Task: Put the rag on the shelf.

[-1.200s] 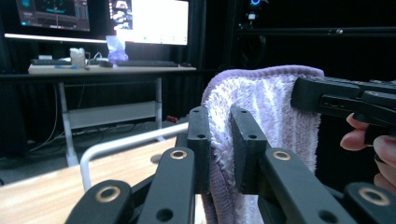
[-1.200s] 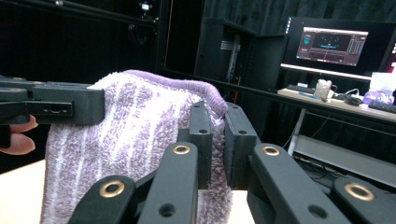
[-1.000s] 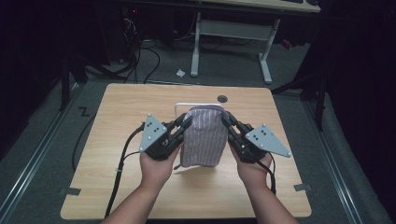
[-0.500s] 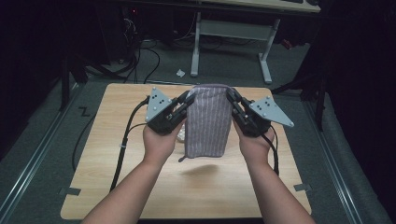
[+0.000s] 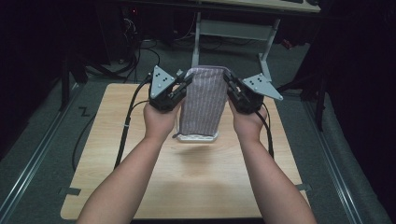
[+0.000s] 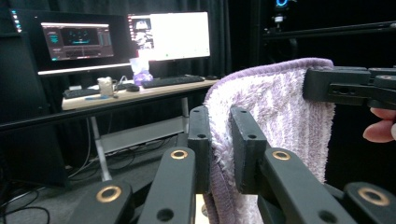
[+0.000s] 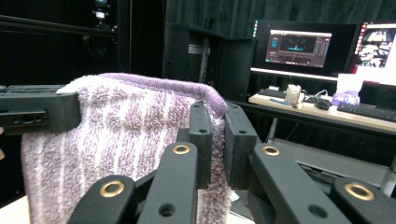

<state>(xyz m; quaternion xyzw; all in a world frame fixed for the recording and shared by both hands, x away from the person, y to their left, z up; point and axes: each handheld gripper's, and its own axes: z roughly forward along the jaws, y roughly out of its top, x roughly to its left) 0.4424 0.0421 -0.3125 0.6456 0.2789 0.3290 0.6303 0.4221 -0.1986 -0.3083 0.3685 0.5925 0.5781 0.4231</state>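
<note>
In the high view the purple towel (image 5: 201, 103) hangs above the worktop (image 5: 116, 154), between the left tongs (image 5: 185, 84) and the right tongs (image 5: 228, 82). The left gripper view shows the left tongs (image 6: 219, 149) pinching its edge. The right gripper view shows the right tongs (image 7: 217, 142) clamped on the other edge

We raise the striped purple towel (image 5: 203, 102) higher than it hung a second ago: its lower hem, which lay against the wooden table (image 5: 116, 186) then, now hangs clear of the top with a shadow beneath it. Both grippers travel up and away from us with it, the left gripper (image 5: 186, 83) and the right gripper (image 5: 229, 83) each moving from mid-table toward the far edge. Our forearms stretch further out over the table, and the towel's top fold now stands past the table's far edge.
</note>
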